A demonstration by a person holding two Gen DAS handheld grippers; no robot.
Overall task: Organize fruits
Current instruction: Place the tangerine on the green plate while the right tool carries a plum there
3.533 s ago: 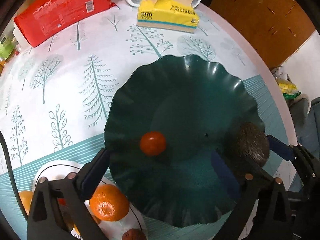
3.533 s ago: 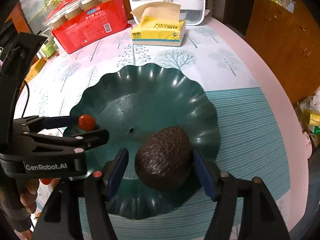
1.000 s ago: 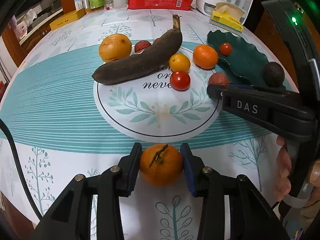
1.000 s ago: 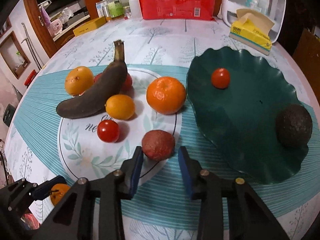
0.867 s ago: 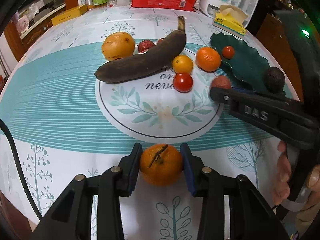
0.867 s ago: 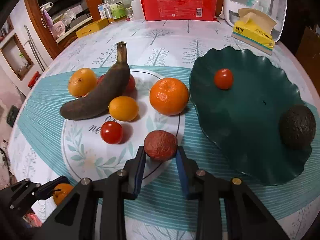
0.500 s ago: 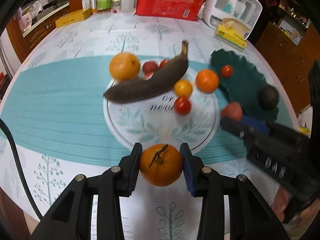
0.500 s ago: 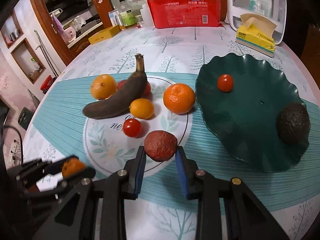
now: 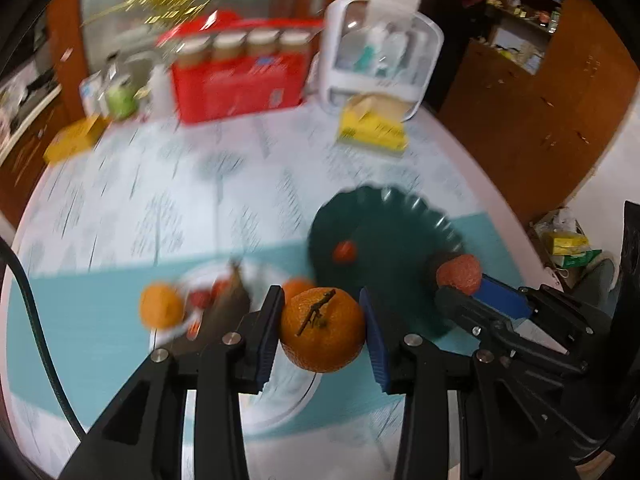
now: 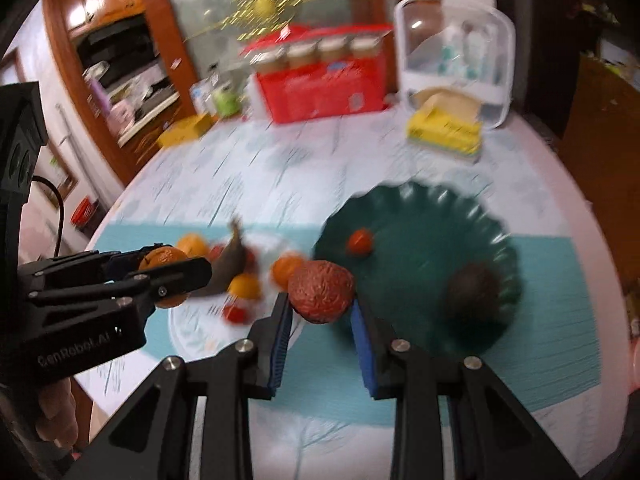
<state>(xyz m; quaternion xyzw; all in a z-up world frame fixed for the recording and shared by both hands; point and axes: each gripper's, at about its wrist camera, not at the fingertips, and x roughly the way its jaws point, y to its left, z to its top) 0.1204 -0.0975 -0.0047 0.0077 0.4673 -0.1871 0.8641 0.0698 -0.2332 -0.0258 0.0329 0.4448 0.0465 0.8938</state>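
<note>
My left gripper (image 9: 322,334) is shut on an orange mandarin (image 9: 322,330) with a stem and holds it high above the table. My right gripper (image 10: 320,312) is shut on a wrinkled reddish-brown fruit (image 10: 321,292), also lifted; this fruit also shows in the left wrist view (image 9: 459,274). The dark green wavy plate (image 10: 492,220) holds a cherry tomato (image 10: 360,241) and a dark avocado (image 10: 474,284). The plate also shows in the left wrist view (image 9: 380,216). Both views are motion-blurred.
On the round mat left of the plate lie a dark banana (image 10: 234,258), oranges (image 10: 286,268), a small yellow-orange fruit (image 10: 245,285) and a cherry tomato (image 10: 235,313). At the table's back stand a red package (image 10: 320,88), a yellow tissue box (image 10: 444,132) and a white container (image 10: 454,52).
Both grippers have risen well above the table with their fruits, and the views now tilt up toward the back of the table. The fruits on the table look smaller and blurred.
</note>
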